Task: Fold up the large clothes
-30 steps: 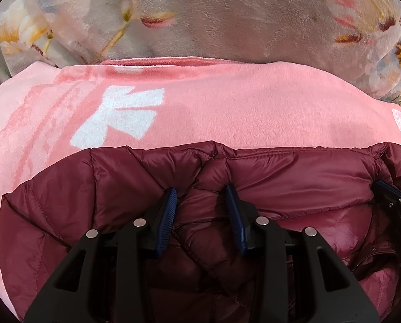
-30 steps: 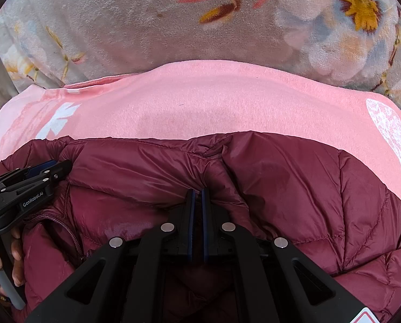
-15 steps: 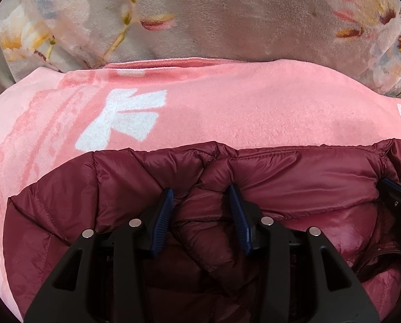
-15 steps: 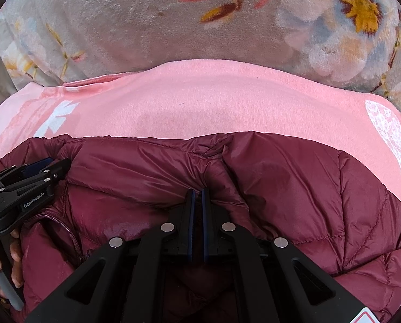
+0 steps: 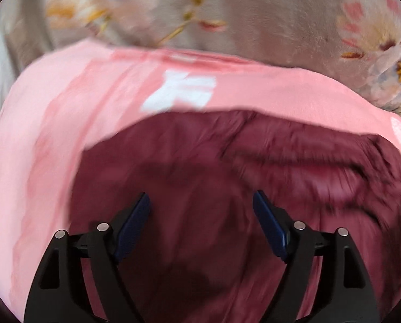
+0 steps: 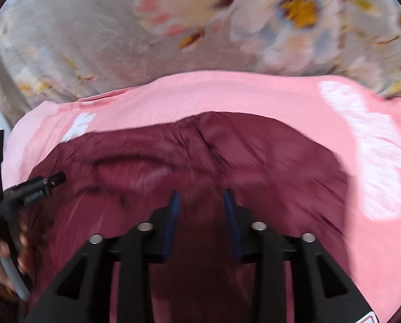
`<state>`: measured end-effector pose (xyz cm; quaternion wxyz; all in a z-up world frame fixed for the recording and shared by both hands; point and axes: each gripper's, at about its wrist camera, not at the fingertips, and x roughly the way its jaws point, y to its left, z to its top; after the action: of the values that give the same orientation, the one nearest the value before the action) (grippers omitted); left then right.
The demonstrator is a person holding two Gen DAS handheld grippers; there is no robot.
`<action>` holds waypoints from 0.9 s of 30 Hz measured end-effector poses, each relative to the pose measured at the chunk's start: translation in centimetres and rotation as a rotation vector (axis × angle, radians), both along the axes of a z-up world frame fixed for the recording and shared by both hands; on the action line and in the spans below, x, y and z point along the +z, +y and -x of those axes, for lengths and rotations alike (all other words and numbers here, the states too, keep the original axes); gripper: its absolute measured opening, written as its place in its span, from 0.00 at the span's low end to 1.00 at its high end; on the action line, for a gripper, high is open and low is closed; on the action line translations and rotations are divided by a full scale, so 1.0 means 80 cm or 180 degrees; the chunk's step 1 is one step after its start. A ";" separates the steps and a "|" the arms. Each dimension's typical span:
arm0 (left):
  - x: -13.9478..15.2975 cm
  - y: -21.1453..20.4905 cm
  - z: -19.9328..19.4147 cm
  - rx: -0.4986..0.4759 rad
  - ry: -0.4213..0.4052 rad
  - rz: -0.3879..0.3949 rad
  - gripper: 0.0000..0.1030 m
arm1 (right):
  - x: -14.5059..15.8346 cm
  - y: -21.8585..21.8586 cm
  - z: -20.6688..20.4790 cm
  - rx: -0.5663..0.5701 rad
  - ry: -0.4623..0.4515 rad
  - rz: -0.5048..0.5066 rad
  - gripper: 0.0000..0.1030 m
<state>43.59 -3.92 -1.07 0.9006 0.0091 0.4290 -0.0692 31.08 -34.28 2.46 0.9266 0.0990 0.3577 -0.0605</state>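
Maroon puffer jacket (image 5: 254, 183) lies beneath both grippers, blurred. Left gripper (image 5: 200, 215) fingers spread wide, right gripper (image 6: 201, 210) fingers parted narrower, neither holding cloth. Under it a pink blanket (image 6: 254, 97), beyond that a floral blanket (image 6: 92, 40).

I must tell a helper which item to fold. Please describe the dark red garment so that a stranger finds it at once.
On the grey floral bedcover lies a pink blanket. On that blanket lies the maroon puffer jacket, the only dark, shiny, quilted thing there.
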 end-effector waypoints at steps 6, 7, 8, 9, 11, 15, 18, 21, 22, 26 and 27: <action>0.016 0.130 0.131 0.0012 0.0231 0.0442 0.83 | -0.004 -0.026 0.214 -0.0165 0.0073 0.0084 0.67; 0.013 0.148 0.152 0.0024 0.0260 0.0468 0.83 | -0.013 -0.034 0.248 -0.0204 0.0119 0.0025 0.67; 0.009 0.164 0.173 0.0029 0.0298 0.0497 0.83 | -0.020 -0.041 0.272 -0.0234 0.0149 -0.0023 0.67; -0.001 0.189 0.203 0.0042 0.0392 0.0529 0.83 | -0.034 -0.048 0.310 -0.0296 0.0212 -0.0137 0.68; -0.018 0.218 0.247 0.0074 0.0533 0.0594 0.83 | -0.057 -0.056 0.360 -0.0370 0.0308 -0.0296 0.68; -0.049 0.258 0.322 0.0185 0.0744 0.0765 0.83 | -0.097 -0.052 0.435 -0.0484 0.0376 -0.0685 0.68; -0.058 0.266 0.353 0.0227 0.0711 0.0968 0.83 | -0.112 -0.045 0.459 -0.0525 0.0239 -0.0897 0.69; -0.058 0.258 0.366 0.0193 0.0678 0.1118 0.82 | -0.114 -0.036 0.454 -0.0485 0.0062 -0.1068 0.71; -0.058 0.254 0.366 0.0175 0.0671 0.1197 0.80 | -0.116 -0.037 0.451 -0.0480 0.0018 -0.1148 0.71; -0.058 0.238 0.363 0.0223 0.0693 0.1129 0.26 | -0.118 -0.023 0.430 -0.0456 0.0023 -0.1123 0.29; -0.055 0.238 0.367 0.0219 0.0685 0.1158 0.14 | -0.117 -0.024 0.429 -0.0445 0.0013 -0.1188 0.16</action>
<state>14.27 15.15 -5.44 0.8382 -0.1757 0.5032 -0.1152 -3.26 -36.17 -6.87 0.8849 0.2936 0.3569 -0.0575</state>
